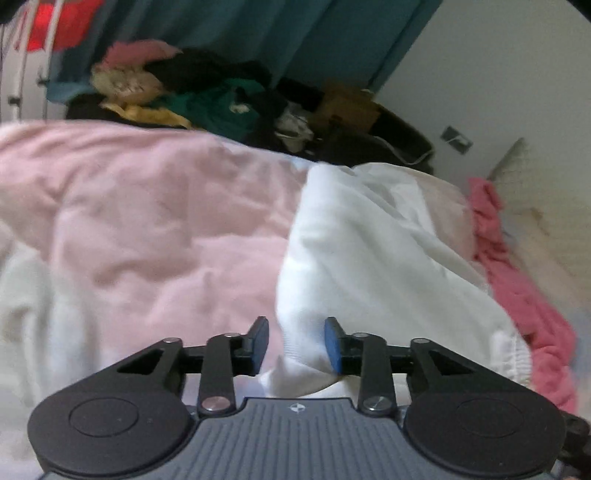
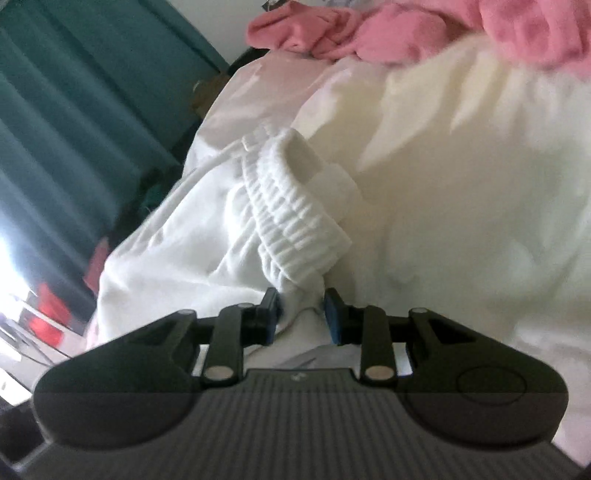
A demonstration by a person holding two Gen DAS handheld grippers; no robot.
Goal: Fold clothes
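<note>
Left wrist view: our left gripper [image 1: 295, 345] sits low over the bed, jaws apart with a wide gap. A corner of the white garment [image 1: 369, 258] lies between the blue pads [image 1: 334, 345] and touches the right-hand one, but nothing is pinched, so it's released. The garment lies rumpled on the pink bedsheet [image 1: 147, 221], with its elastic waistband edge [image 1: 513, 350] toward the right. A darker pink garment [image 1: 517, 288] is bunched just beside it on the far side. A clothes pile [image 1: 192, 92] sits beyond the bed in front of a teal curtain [image 1: 258, 33].

Right wrist view: our right gripper [image 2: 301, 314] has its jaws clenched on a twist of the same white garment just below the ribbed elastic waistband [image 2: 295, 214], which stands up bunched above the fingertips. The rest of the cloth drapes left and down; the pink garment [image 2: 406, 33] shows at the top.

We judge the step to be getting a second grip so the piece can be spread flat. To do it well: push the left jaws further over the corner before closing, take both layers, then pull the hands apart evenly so the waistband untwists. Keep the cloth clear of the pink garment or it may drag along.
</note>
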